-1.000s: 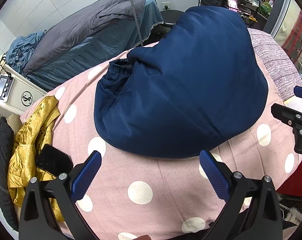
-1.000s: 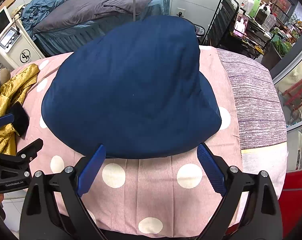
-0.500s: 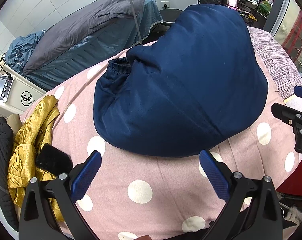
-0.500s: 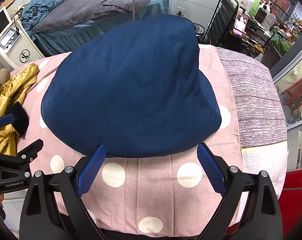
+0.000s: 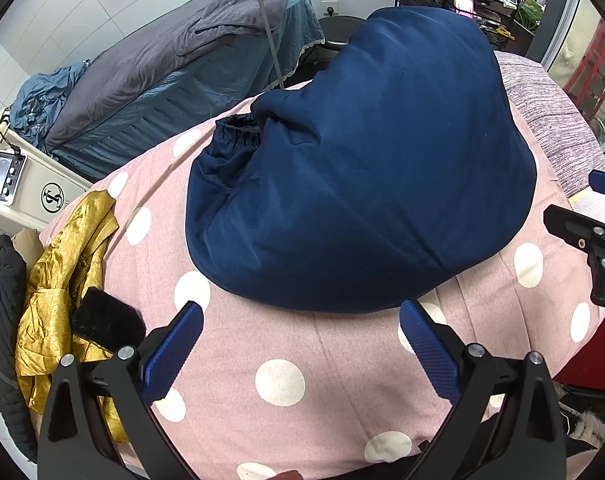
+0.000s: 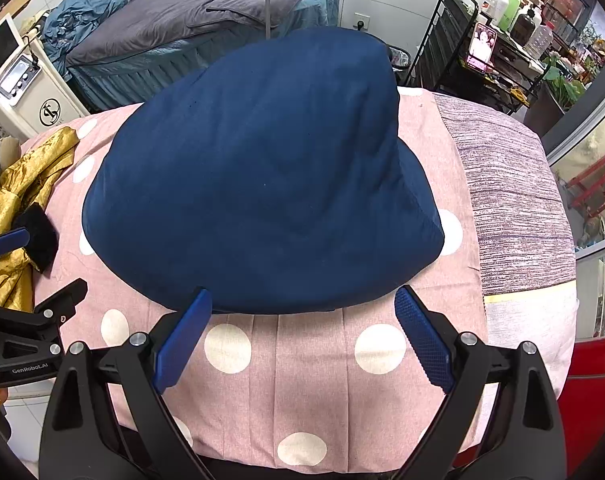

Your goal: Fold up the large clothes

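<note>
Left wrist: pink polka-dot bedspread (image 5: 302, 360).

The garment (image 6: 262, 176) lies mid-frame on the bed (image 6: 310, 364); a jacket (image 6: 18, 192) lies at left, a rack (image 6: 462, 52) upper right.

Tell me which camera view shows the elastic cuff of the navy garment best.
The left wrist view. There the gathered elastic cuff shows clearly at the left edge of the navy garment. In the right wrist view the garment's smooth upper layer hides the cuff completely.
</note>
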